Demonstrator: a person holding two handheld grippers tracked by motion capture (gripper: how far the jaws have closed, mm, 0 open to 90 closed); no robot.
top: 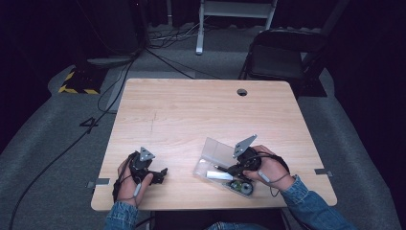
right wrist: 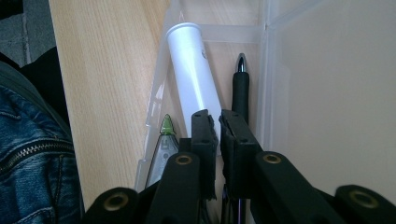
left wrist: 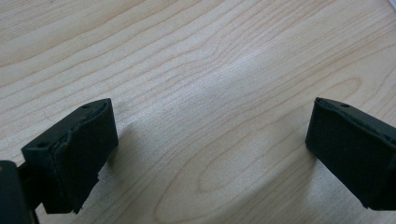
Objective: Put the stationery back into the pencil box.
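A clear plastic hinged case (top: pixel 215 160) is lying open on the light wooden worktop (top: pixel 191 115), near the front edge on the person's right, with its lid (top: pixel 218 148) folded back flat. Inside its tray a white plastic tube (right wrist: pixel 194 77) and a black pen with a silvery tip (right wrist: pixel 241 86) are lying side by side, the tube nearer the tray's outer wall. A small green-tipped thing (right wrist: pixel 166 127) is sitting just beside the tube's near end; what it is cannot be told.

The right hand (top: pixel 273 170), in a blue denim sleeve (top: pixel 311 206), is reaching in from the bottom edge and angling the right claw (right wrist: pixel 218 119) down into the tray. Its jaws are clenched together with only a thin slit between the pads, which are grasping nothing. The tips are hanging over the gap between tube and pen, close above both.

The left hand (top: pixel 131 179) is resting on the worktop well apart from the case. The left claw (left wrist: pixel 210 135) is released, jaws standing wide over bare wood.
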